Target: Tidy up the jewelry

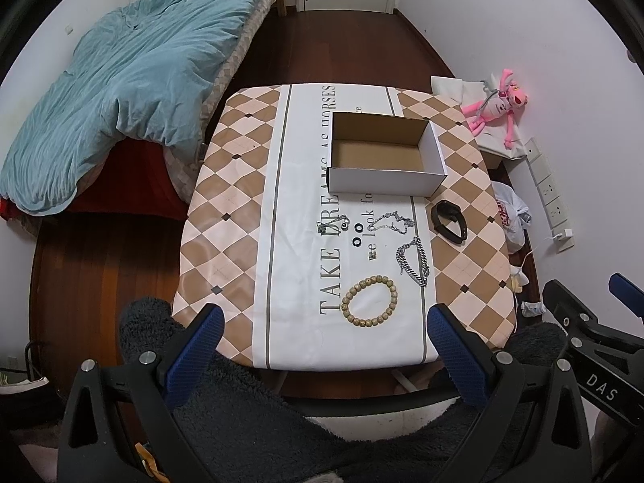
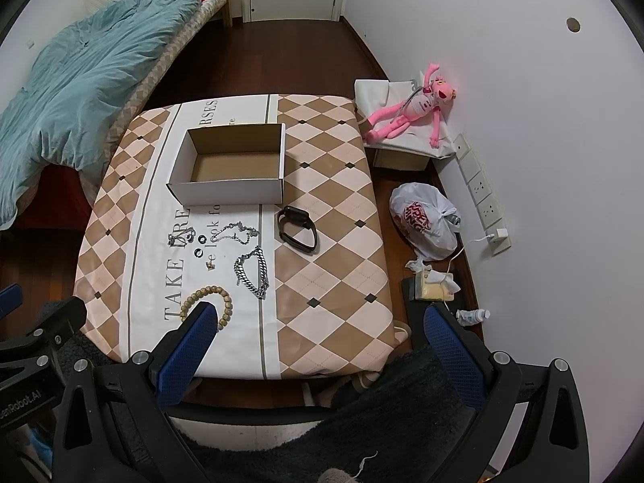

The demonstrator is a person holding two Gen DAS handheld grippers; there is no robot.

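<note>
An open, empty cardboard box (image 1: 386, 157) (image 2: 231, 169) stands on the small table (image 1: 225, 185) (image 2: 330, 241). In front of it lie a wooden bead bracelet (image 1: 370, 300) (image 2: 209, 302), a heavy silver chain (image 1: 414, 259) (image 2: 251, 267), a thin silver chain (image 1: 392, 221) (image 2: 235, 233), another small chain (image 1: 332, 225) (image 2: 181, 237), two small rings (image 1: 357, 241) (image 2: 199, 245) and a black watch (image 1: 448, 219) (image 2: 298, 227). My left gripper (image 1: 326, 334) is open and empty above the near table edge. My right gripper (image 2: 318, 334) is open and empty, to the right of the left one.
A bed with a teal duvet (image 1: 133, 80) (image 2: 72, 76) is on the left. A pink plush toy (image 1: 499, 100) (image 2: 410, 108), a tied plastic bag (image 2: 426, 221), a power strip (image 2: 479, 185) and small clutter lie on the floor by the right wall.
</note>
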